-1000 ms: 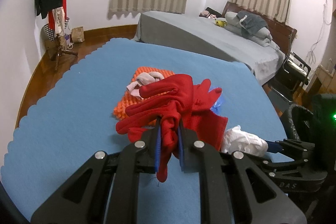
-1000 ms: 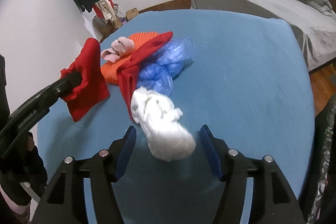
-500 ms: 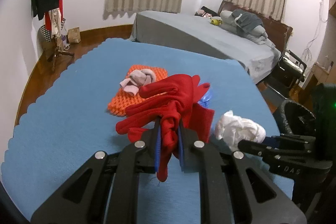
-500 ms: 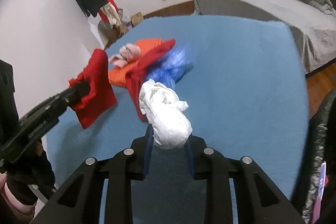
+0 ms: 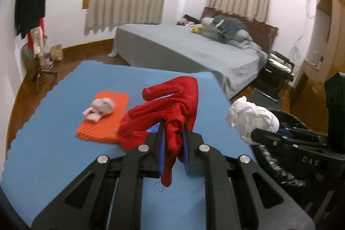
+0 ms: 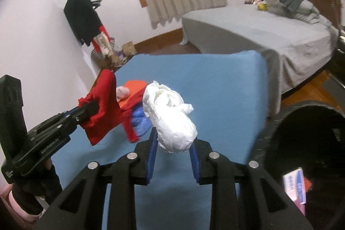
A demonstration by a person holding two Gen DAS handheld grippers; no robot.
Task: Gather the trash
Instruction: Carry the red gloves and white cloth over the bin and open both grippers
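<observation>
Two grippers clamped: L gripper (image 5: 174, 144) w/ red glove (image 5: 172, 105), R gripper (image 6: 172, 151) w/ white wad (image 6: 170, 118) near bin rim (image 6: 278, 120)

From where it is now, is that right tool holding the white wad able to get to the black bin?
Probably yes. The right tool grips the white wad above the blue table, and the black bin gapes just beside it with nothing between them.
</observation>
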